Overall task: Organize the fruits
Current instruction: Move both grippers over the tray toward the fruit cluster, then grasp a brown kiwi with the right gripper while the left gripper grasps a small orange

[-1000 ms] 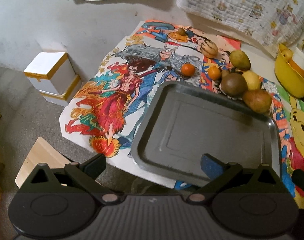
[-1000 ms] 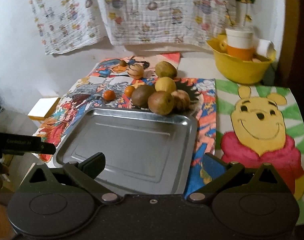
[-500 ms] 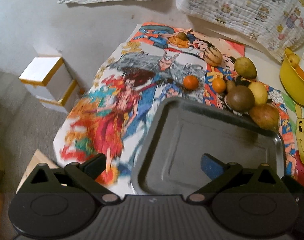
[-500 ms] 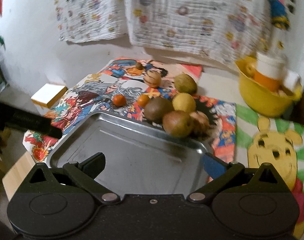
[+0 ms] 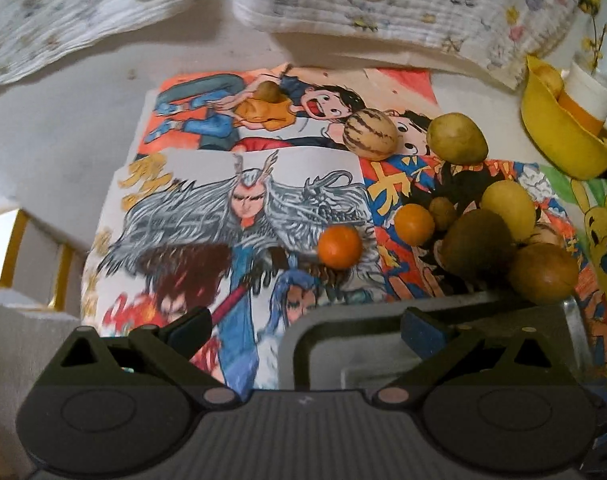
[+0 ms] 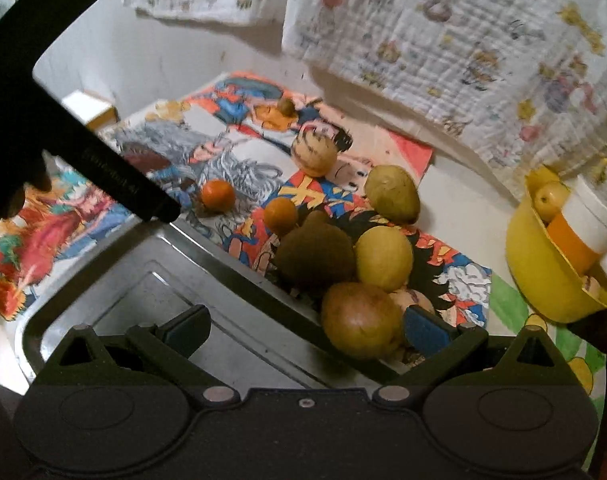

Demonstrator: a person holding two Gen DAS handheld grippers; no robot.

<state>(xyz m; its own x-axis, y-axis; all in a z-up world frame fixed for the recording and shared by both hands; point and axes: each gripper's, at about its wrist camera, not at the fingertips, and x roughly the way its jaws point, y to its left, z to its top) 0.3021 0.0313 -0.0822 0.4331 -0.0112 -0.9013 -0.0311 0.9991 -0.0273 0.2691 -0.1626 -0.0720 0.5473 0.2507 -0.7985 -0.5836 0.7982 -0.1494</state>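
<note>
A cluster of fruits (image 6: pixel 359 256) lies on the cartoon mat (image 5: pixel 239 216), just beyond the metal tray's (image 6: pixel 151 276) far rim. Your left gripper (image 5: pixel 303 330) and right gripper (image 6: pixel 305 326) both hover spread apart, empty.

The left gripper (image 5: pixel 303 326) has its jaws spread wide, nothing between them; its blue-padded fingertips (image 5: pixel 417 330) sit at about four and eight o'clock of its own view, pointing toward twelve; the right gripper (image 6: pixel 305 326) is likewise spread wide and holds nothing, its fingers aimed forward and down; in the right wrist view the left gripper's dark body reaches in from ten o'clock.
</note>
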